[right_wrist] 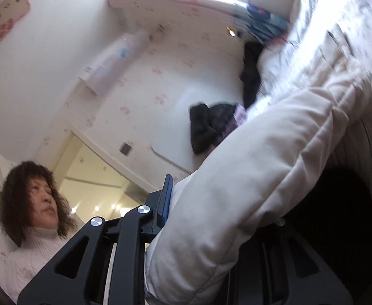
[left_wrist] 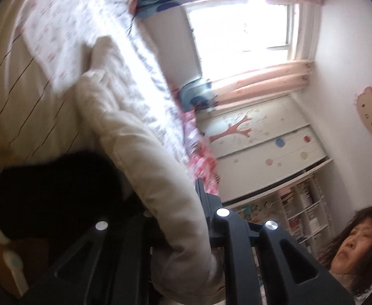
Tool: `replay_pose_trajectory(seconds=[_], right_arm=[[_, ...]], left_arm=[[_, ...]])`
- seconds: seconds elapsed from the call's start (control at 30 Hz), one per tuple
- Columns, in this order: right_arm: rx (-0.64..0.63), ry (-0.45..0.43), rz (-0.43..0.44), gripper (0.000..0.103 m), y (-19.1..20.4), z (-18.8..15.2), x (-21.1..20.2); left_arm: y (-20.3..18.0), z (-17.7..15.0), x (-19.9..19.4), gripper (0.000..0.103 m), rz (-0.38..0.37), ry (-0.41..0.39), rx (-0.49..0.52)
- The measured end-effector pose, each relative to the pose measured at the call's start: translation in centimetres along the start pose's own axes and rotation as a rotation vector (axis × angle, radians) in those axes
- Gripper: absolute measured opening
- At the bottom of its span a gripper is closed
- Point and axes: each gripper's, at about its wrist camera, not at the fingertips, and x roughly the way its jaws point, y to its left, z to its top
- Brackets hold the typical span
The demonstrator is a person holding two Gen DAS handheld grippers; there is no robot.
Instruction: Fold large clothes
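Both wrist views, blurred. Your left gripper is clenched on a thick roll of the cream padded garment; the fabric fills the gap between the black fingers and runs up and away toward the bed. Your right gripper likewise grasps the cream padded garment, its blue pad pressed against the bulging edge, the far finger hidden behind the cloth. The garment hangs between the two grippers and the bed, one end held up, the rest trailing onto the patterned quilt.

The garment reads as quilted and puffy: probably light for its bulk, very soft, with no stiffness to keep a crease. Its shell looks smooth, so expect it to slide on itself and to spring back open after a fold. A stitched seam or hem looks a better place to take hold than the middle of a padded panel, since the filling squashes and the outer layer can slip from the pads. Keep the two holds well apart along one edge so that the cloth stays taut.

A dark garment lies on the bed beyond, and another dark mass sits just beside the left gripper.
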Motion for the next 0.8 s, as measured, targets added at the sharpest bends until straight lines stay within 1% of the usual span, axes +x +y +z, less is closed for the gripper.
replay_pose_trajectory(seconds=[0.07,0.13,0.2,0.23,0.37,0.47,0.63,0.73,0.8], right_arm=[[-0.011,-0.018,0.007,0.023,0.3,1.4,0.6],[-0.03,-0.024,-0.002,0.023,0.5,3.3,1.3],[-0.049,-0.025,-0.013,0.022,0.7,5.4,2.0],[-0.058,-0.028,-0.022,0.022,1.1,6.5,2.8],[-0.083,-0.052,-0.058,0.022,1.0,11.3,4.6],[-0.093,-0.067,-0.088,0.022,0.5,14.6,6.1],[-0.072,-0.103,-0.172,0.022,-2.7,20.9,8.9],[-0.047,-0.129,-0.228,0.022,-5.4,24.4,10.5],[-0.018,-0.147,-0.269,0.022,-7.7,26.4,11.4]], left_arm=[[-0.7,1.4,0.4,0.014,-0.019,-0.017,0.012],[-1.4,2.3,2.0,0.014,-0.032,-0.028,0.027],[-1.9,3.9,3.2,0.014,-0.039,-0.042,0.046],[-2.3,5.0,3.8,0.014,-0.044,-0.048,0.053],[-3.3,8.6,7.1,0.015,-0.053,-0.088,0.069],[-3.0,11.8,8.6,0.014,-0.052,-0.123,0.062],[-2.2,17.6,11.9,0.014,-0.033,-0.178,0.04],[0.1,20.1,13.7,0.014,-0.026,-0.209,0.014],[1.4,22.0,15.3,0.014,-0.008,-0.23,0.003]])
